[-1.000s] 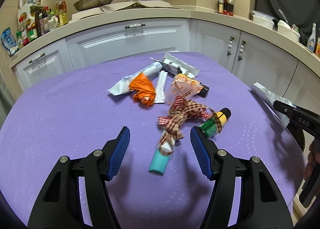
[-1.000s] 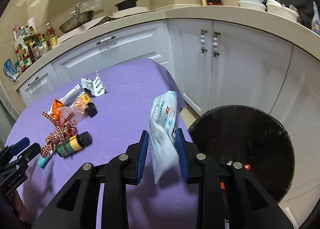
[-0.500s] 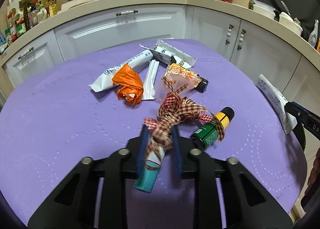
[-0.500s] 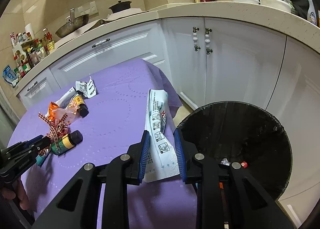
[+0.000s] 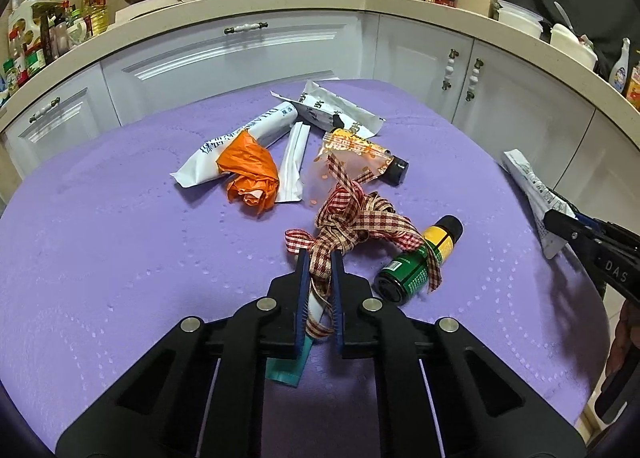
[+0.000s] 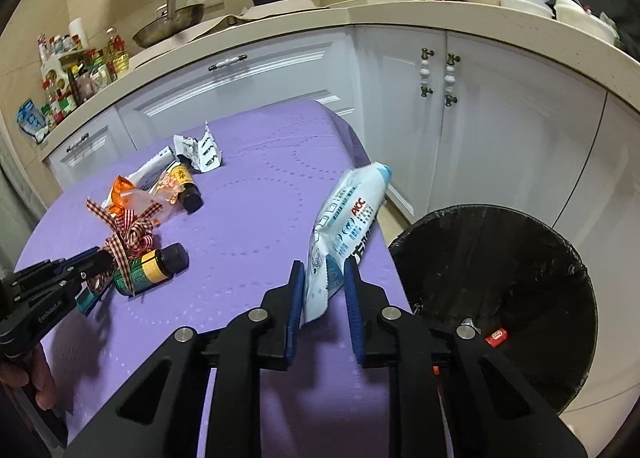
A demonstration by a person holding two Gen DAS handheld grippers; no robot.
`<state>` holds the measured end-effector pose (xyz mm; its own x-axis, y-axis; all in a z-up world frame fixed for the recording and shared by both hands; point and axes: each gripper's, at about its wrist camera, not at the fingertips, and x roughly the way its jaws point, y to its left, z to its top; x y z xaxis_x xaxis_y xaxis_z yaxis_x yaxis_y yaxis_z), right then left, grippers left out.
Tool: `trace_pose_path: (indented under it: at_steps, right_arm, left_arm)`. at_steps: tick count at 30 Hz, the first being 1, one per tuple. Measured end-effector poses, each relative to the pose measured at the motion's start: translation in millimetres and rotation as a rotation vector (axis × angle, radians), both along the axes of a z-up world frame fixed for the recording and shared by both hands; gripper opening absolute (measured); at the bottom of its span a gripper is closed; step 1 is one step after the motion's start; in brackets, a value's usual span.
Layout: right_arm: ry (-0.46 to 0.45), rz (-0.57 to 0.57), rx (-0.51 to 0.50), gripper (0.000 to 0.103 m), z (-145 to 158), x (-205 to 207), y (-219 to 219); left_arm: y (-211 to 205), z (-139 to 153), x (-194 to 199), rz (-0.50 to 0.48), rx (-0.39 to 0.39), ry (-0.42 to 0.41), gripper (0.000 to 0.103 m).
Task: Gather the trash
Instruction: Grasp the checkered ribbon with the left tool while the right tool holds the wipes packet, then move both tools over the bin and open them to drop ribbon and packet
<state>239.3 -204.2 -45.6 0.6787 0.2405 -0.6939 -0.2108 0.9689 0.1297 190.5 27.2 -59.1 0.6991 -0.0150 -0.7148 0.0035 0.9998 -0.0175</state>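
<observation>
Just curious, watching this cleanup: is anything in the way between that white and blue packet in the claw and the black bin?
Nothing visible. The right claw, jaws closing, pinches the packet near the table's edge, and the bin stands open just beyond it.

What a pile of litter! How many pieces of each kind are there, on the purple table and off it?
Bottles: 2 (green bottle, yellow-label bottle)
White wrappers: 4 (long wrapper, sachet, torn wrapper, blue-white packet)
Orange bag: 1
Spotted cellophane: 1
Checked ribbon: 1
Teal packet: 1
Total: 10
</observation>
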Motion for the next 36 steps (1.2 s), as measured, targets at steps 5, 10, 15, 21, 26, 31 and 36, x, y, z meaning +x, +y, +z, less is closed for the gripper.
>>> trace_pose_path:
  at_steps: [5,10,15,21,26,31,36]
  right_arm:
    - [-0.023,0.006,-0.003,0.019,6.2,-3.1,5.1]
    - [-0.043,0.009,-0.001,0.019,14.4,-5.4,6.8]
    - [-0.061,0.001,0.003,0.019,20.3,-8.8,3.3]
    - [-0.09,-0.031,0.006,0.019,29.5,-16.9,-11.4]
    - [-0.104,-0.074,0.001,0.019,32.8,-23.4,-32.5]
    - [-0.111,-0.13,-0.01,0.019,33.2,-28.4,-60.6]
    - [-0.11,-0.181,-0.019,0.019,29.7,-33.1,-87.7]
  left_arm:
    - [4.5,4.9,-3.8,0.013,-0.008,-0.028,0.008]
    - [9.7,12.9,-8.6,0.021,-0.023,-0.052,0.008]
    - [13.8,28.2,-16.1,0.036,-0.032,-0.095,0.008]
    - [8.1,47.5,-23.4,0.032,-0.047,-0.142,0.008]
    - [-12.1,59.1,-24.3,-0.006,-0.061,-0.169,0.008]
    - [-45.9,66.8,-18.9,-0.07,-0.087,-0.183,0.008]
    - [-84.5,70.1,-10.2,-0.137,-0.109,-0.192,0.008]
